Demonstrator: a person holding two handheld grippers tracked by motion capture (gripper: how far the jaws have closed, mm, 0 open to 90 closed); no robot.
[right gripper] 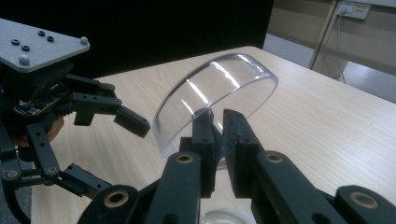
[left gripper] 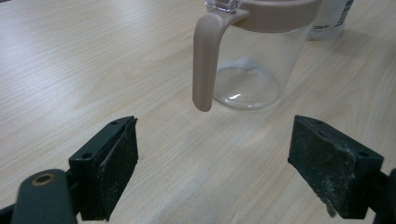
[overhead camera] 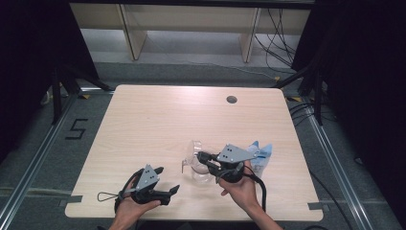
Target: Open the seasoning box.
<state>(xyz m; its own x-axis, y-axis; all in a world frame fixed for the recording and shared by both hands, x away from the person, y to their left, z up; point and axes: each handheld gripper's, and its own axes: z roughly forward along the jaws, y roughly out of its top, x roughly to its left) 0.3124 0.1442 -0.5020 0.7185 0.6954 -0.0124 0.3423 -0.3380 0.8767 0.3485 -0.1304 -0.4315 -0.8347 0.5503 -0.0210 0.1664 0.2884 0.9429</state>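
Clear plastic jug with beige rim band and handle point(left gripper: 254, 51) standing on the light wood table point(overhead camera: 143, 124), near edge, right of centre. Right gripper point(right gripper: 217, 128) jaws pinched on the hinged clear lid point(right gripper: 219, 93), lifted open. Left gripper point(left gripper: 212, 168) jaws wide, empty, facing the handle. Probably light, rigid, slick-walled; best grabbed by the handle. Easy to tip.
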